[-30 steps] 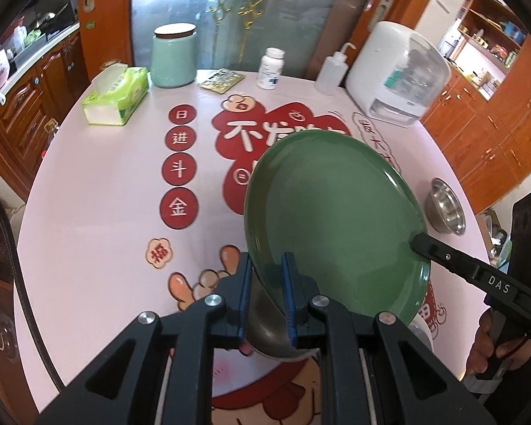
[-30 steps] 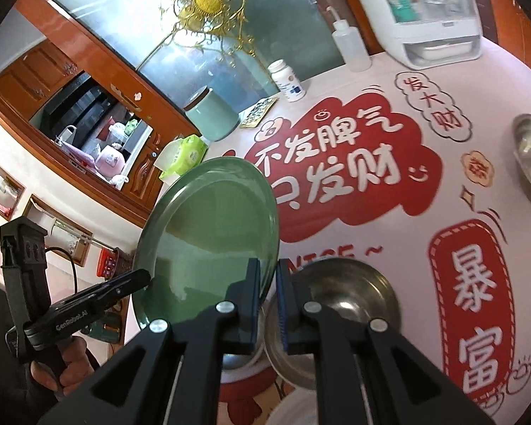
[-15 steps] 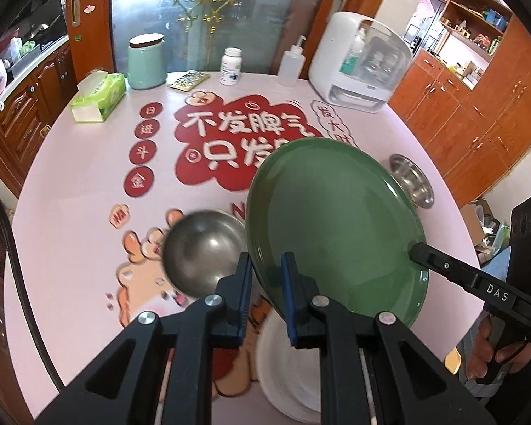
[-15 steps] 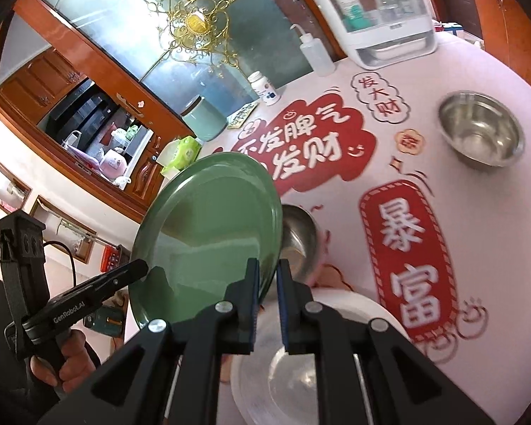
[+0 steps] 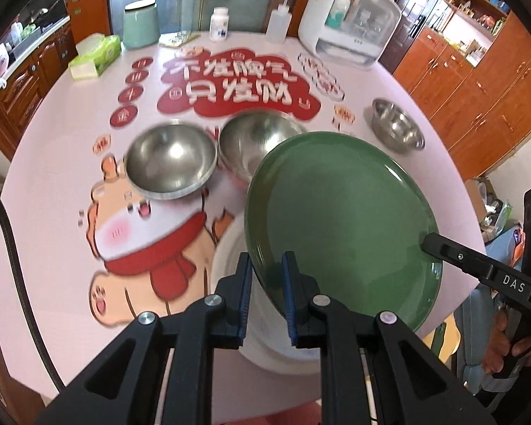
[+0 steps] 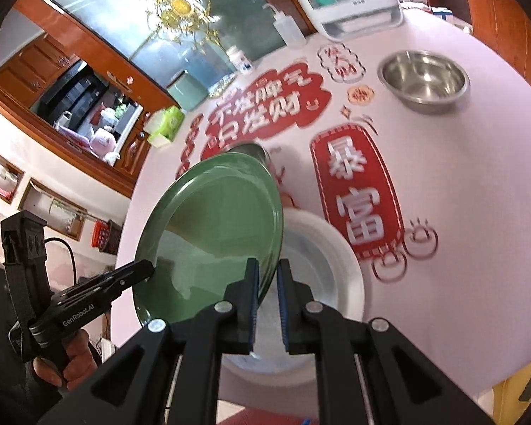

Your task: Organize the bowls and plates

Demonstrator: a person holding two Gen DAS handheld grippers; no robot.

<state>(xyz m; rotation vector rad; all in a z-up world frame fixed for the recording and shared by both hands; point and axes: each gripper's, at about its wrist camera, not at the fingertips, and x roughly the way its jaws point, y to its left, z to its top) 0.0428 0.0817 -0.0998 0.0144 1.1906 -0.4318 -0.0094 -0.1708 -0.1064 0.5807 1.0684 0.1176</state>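
**Left wrist view: green plate held over the white plate, bowls not yet gathered**

The green plate (image 5: 340, 219) is gripped at two points on its rim and held tilted above the table (image 5: 53, 163). The left gripper (image 5: 267, 295) is closed on the near edge, and the right gripper (image 6: 267, 295) is closed on the opposite edge. Directly beneath, a white plate (image 6: 340, 269) lies on the table, so the stacking of the two plates is judged to be under way but not finished; the green plate is not yet set down.

The bowls remain spread out. Two steel bowls (image 5: 170, 161) sit just beside each other near the middle, though their edges are blurred, and a third bowl (image 5: 398, 129) stands well apart towards the far right edge. Nesting of these three is judged to be left to do.
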